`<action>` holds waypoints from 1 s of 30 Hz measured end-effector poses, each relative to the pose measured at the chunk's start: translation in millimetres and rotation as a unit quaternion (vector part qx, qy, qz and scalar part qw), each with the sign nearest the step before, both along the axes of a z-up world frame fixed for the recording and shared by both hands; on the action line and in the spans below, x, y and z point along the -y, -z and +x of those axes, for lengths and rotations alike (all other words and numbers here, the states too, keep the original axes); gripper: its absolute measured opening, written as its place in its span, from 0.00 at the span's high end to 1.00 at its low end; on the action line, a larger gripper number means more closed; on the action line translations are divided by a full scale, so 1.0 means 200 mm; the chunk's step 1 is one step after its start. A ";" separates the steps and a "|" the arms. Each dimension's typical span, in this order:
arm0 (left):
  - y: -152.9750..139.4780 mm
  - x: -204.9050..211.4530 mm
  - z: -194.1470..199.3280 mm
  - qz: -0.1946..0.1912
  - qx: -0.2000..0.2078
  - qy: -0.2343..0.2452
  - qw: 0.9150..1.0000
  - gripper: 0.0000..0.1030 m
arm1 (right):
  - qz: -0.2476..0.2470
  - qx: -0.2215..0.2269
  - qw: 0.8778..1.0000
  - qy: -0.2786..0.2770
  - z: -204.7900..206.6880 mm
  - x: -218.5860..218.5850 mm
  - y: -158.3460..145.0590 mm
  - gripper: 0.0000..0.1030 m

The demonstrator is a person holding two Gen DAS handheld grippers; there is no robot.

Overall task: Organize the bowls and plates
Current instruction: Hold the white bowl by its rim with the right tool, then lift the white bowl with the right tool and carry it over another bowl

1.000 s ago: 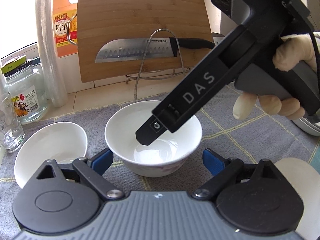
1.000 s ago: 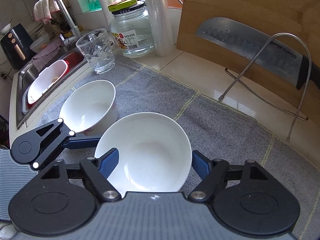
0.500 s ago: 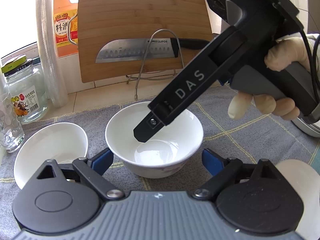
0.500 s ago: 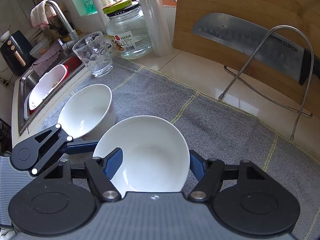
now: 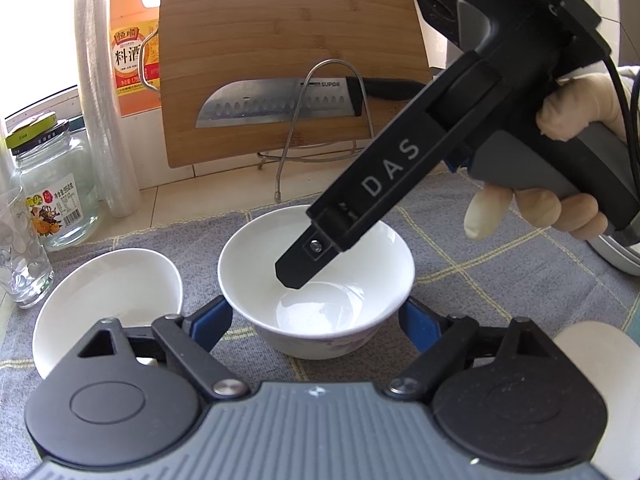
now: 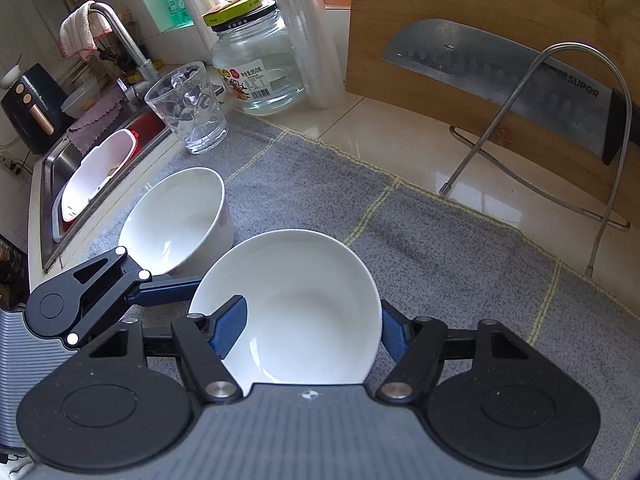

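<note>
My left tool (image 5: 314,320) points down at the middle bowl (image 5: 380,264), which stands upright on the grey cloth (image 5: 460,280) covering the bench; the bowl sits squarely between my two blue pads (image 5: 212,320), low and close in front of the tool. The jaws are closing, about half way in; the pads stand just beside the bowl's outer walls, and I cannot see them pressing yet.

My right tool (image 6: 310,332) comes in from the upper right of the left view, carried in my gloved hand (image 5: 536,212); its dark finger dips inside this same bowl, tip near the bottom. From its own camera the bowl fills the space directly ahead; the left pad (image 6: 230,328) lies over the inside of the rim, the right pad (image 6: 394,338) sits against the outside of the wall; the jaws are drawn in as narrow as they go, closed on the bowl.

The second bowl (image 5: 108,292) rests on the cloth just to the left of the middle one, apart from both tools; beyond it stand a drinking glass (image 6: 188,108) and a glass jar (image 5: 56,184); a cutting board (image 5: 280,32) leans at the back with a knife (image 5: 272,104) across it.
</note>
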State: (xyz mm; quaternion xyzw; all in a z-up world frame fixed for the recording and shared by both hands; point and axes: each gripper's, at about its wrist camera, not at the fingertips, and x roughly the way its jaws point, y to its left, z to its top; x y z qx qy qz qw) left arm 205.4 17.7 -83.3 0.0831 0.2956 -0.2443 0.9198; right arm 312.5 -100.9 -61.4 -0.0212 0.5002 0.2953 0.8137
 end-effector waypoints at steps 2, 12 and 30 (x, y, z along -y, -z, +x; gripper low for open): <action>0.00 0.00 0.00 0.001 0.001 0.001 1.000 0.13 | 0.002 0.001 1.000 -0.001 0.01 0.00 0.00 0.28; 0.00 0.00 0.00 0.000 0.003 0.002 1.000 0.13 | 0.016 -0.005 1.000 0.000 0.04 0.02 0.02 0.28; -0.09 -0.01 -0.05 -0.003 0.008 0.014 1.000 0.13 | 0.038 -0.012 0.999 0.008 -0.02 0.04 -0.10 0.27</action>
